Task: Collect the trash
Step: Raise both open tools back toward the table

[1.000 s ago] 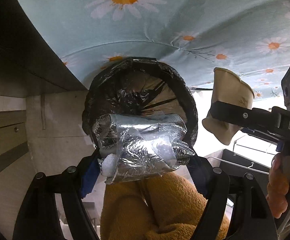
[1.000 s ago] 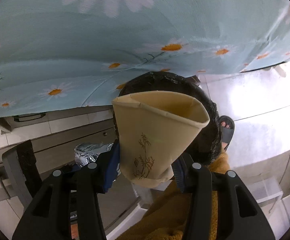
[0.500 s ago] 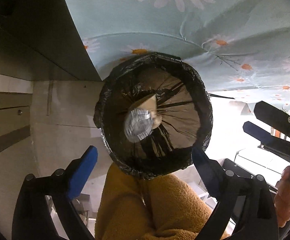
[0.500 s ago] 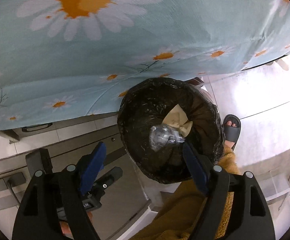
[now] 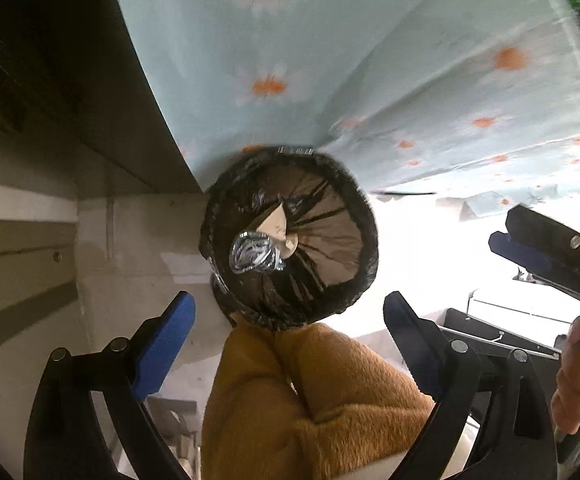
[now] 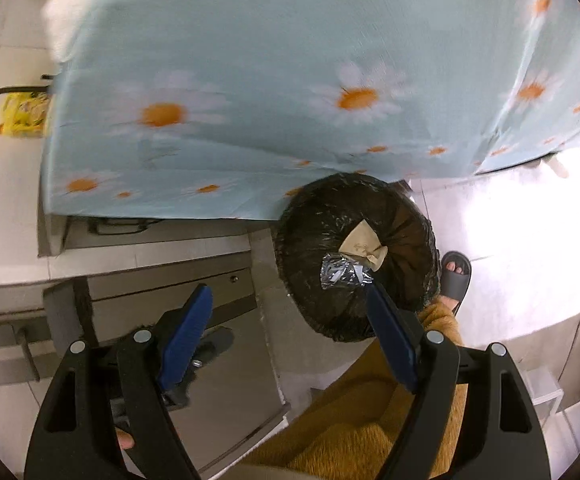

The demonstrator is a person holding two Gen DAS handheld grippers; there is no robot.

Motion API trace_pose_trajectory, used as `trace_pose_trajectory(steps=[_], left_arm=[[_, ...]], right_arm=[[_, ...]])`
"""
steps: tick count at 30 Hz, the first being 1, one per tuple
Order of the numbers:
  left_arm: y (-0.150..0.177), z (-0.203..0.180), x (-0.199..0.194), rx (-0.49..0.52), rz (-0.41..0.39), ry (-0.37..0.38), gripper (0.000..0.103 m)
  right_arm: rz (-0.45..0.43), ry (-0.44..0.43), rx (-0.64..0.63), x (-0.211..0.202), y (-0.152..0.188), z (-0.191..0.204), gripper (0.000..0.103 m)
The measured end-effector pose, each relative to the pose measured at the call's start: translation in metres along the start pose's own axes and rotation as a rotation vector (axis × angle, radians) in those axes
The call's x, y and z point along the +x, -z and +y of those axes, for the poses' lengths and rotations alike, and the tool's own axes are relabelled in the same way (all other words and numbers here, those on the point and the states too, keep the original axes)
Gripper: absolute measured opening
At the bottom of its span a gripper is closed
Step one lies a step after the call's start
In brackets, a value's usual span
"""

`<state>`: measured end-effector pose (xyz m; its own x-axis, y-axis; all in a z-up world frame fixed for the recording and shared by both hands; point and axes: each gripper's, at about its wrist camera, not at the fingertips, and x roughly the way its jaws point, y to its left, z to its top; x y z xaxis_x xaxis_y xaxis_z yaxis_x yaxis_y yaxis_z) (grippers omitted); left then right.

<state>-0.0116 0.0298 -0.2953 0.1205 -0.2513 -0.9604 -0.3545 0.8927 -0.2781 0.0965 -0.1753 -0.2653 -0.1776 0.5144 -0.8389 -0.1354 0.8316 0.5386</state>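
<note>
Both the left gripper (image 5: 286, 344) and right gripper (image 6: 290, 336) stand open and empty above the bin (image 5: 359, 280); foil wrapper (image 5: 256, 256) and what seems a paper cup (image 5: 276, 226) lie inside

A round trash bin (image 5: 290, 236) lined with a black plastic bag (image 5: 329, 248) stands on the pale floor, its far rim just under the hanging edge of a light-blue daisy-print cloth. The bag's edge is folded over the rim all the way round, glossy and wrinkled. Two pieces of trash lie at the bottom, side by side and touching. One is a crumpled silver foil wrapper (image 5: 256, 256), bunched into a shiny wad. The other is a beige paper cup (image 5: 278, 226) lying on its side, flattened, with a faint plant sketch printed on it (image 6: 363, 242). From the right wrist view the wrapper (image 6: 343, 274) sits nearer than the cup.
</note>
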Motion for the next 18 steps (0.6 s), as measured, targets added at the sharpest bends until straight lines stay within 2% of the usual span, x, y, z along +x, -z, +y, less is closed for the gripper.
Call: trace_pose_trajectory(steps=[8,13,18], left_arm=[[-0.002,-0.012,-0.079,0.061,-0.15,0.026,0.092],[-0.012,-0.025,-0.132,0.11,-0.318,0.065,0.092],[-0.033,-0.036,-0.173,0.153,-0.422,0.074,0.092]], right_arm=[[-0.109,-0.025,-0.04,-0.065,0.024,0.041,0.078],[-0.246,-0.026,-0.096,-0.108,0.028,0.067,0.078],[-0.385,-0.028,-0.14,-0.149,0.015,0.083,0.078]])
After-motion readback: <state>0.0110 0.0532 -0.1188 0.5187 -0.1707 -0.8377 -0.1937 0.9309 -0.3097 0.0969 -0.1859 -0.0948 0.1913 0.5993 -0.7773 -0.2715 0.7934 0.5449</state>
